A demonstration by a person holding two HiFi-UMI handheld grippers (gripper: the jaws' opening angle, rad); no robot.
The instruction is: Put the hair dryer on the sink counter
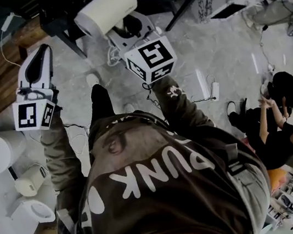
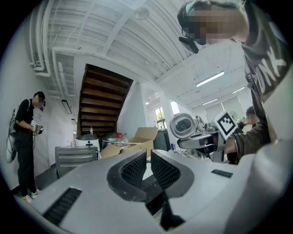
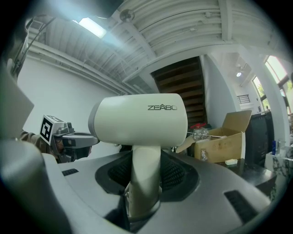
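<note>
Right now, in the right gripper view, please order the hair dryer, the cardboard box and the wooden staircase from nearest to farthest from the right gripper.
1. Hair dryer: centre, clamped by its handle in the right gripper.
2. Cardboard box: to the right, further back.
3. Wooden staircase: upper centre, behind the box, farthest.

Reads "ZEABO" in small dark capitals along the side of the cream hair dryer (image 3: 142,119) barrel, in the right gripper view. Spells "PUNK" in large pale capitals across the person's dark shirt (image 1: 162,177), upside down in the head view; shows only the cut-off letters "NK" at the edge of the left gripper view. Bears black-and-white square code markers, patterns without letters or digits, on the cubes of the left gripper (image 2: 147,165) and the right gripper (image 3: 145,170).
</note>
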